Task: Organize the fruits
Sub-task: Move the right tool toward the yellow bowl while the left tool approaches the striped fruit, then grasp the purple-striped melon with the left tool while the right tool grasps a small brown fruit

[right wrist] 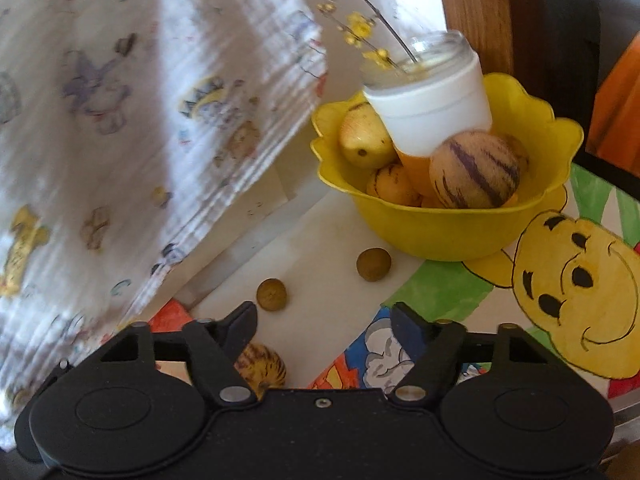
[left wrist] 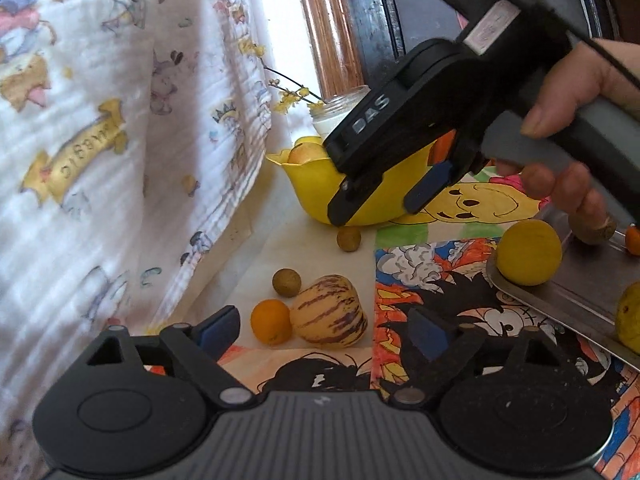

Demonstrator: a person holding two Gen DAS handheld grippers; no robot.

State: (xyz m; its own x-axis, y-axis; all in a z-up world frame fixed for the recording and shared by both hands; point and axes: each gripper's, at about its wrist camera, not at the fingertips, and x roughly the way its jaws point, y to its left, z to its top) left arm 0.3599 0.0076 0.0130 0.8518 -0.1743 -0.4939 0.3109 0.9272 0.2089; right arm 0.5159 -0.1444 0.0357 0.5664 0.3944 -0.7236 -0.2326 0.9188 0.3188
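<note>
The right gripper (right wrist: 324, 326) is pointing down at the surface (right wrist: 320, 280), its jaws standing apart with nothing between them. A striped fruit (right wrist: 262, 368) is lying just under the left jaw. Two brown balls (right wrist: 272, 294) are sitting ahead, apart from each other. Beyond them a yellow bowl (right wrist: 440, 228) is holding striped and yellow fruits, with a jar (right wrist: 428, 100) behind it. A printed cloth (right wrist: 140, 120) is hanging on the left.

A printed cloth (left wrist: 100, 152) hangs beside a flower jar (right wrist: 428, 92).
</note>
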